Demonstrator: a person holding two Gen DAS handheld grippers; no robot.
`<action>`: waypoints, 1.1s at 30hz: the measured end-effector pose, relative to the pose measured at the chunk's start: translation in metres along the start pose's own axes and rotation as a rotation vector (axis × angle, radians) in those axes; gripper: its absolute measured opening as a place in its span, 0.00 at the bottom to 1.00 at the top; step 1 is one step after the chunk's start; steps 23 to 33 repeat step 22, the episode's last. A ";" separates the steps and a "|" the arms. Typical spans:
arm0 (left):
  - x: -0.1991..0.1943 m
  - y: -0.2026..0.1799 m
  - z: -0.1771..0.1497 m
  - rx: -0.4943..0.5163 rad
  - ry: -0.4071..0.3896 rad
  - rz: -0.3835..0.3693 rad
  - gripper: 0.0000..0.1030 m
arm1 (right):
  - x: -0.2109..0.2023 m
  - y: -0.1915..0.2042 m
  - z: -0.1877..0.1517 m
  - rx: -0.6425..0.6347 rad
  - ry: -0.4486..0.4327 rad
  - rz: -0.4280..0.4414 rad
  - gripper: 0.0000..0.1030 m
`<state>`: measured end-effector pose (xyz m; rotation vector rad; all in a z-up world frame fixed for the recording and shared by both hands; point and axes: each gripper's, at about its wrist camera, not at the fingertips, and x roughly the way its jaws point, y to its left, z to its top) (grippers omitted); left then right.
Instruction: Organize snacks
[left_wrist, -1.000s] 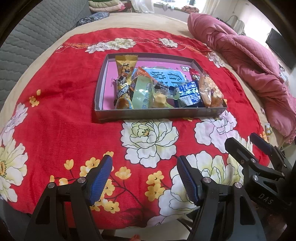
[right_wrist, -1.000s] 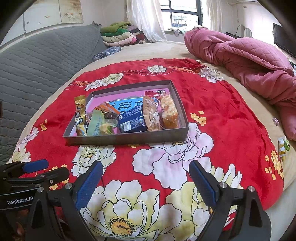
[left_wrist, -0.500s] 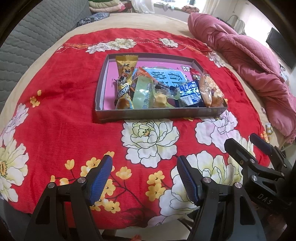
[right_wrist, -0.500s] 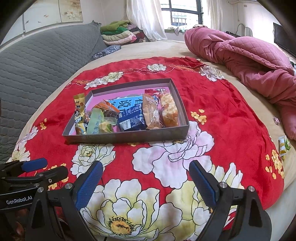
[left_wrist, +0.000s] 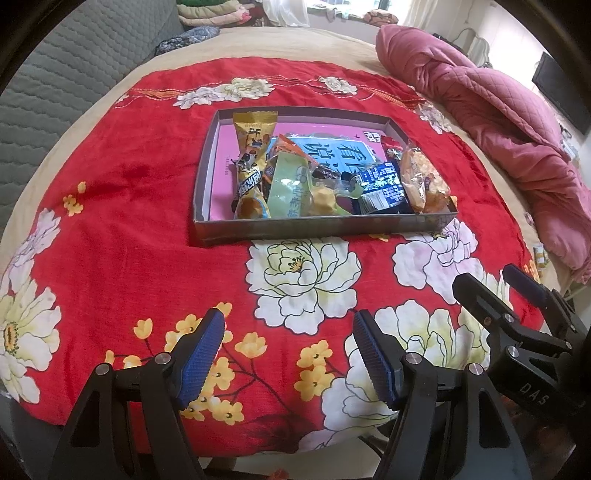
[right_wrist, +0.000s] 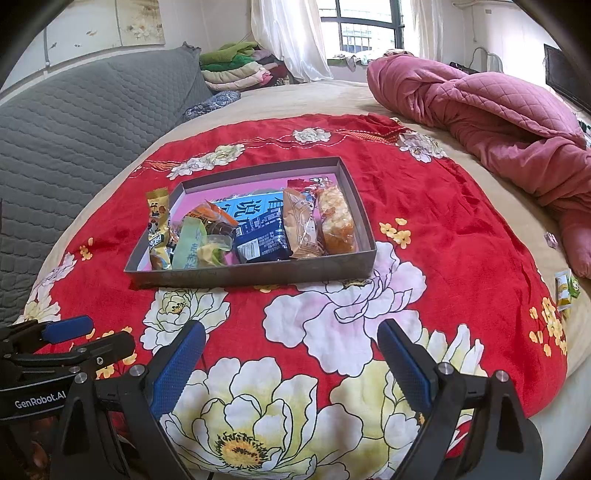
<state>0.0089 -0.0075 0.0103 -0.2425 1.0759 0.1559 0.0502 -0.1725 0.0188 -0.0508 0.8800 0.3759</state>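
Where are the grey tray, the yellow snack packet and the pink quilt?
grey tray (right_wrist: 258, 275): right wrist view, near wall.
yellow snack packet (left_wrist: 254, 129): left wrist view, upper half.
pink quilt (right_wrist: 491, 107): right wrist view, top fold.

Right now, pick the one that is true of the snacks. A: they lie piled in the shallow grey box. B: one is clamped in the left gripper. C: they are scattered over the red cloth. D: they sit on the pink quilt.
A: the snacks lie together inside the grey box on the red floral cloth, and both grippers stand open and empty.
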 end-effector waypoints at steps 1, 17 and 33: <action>0.000 0.000 0.000 0.000 0.000 0.001 0.72 | 0.000 0.000 0.000 0.000 0.000 0.000 0.92; 0.010 0.004 0.000 -0.013 0.010 0.012 0.71 | 0.005 -0.001 0.000 0.001 0.017 0.002 0.92; 0.018 0.016 0.012 -0.049 -0.015 0.025 0.72 | 0.017 -0.008 0.002 0.035 0.043 0.006 0.92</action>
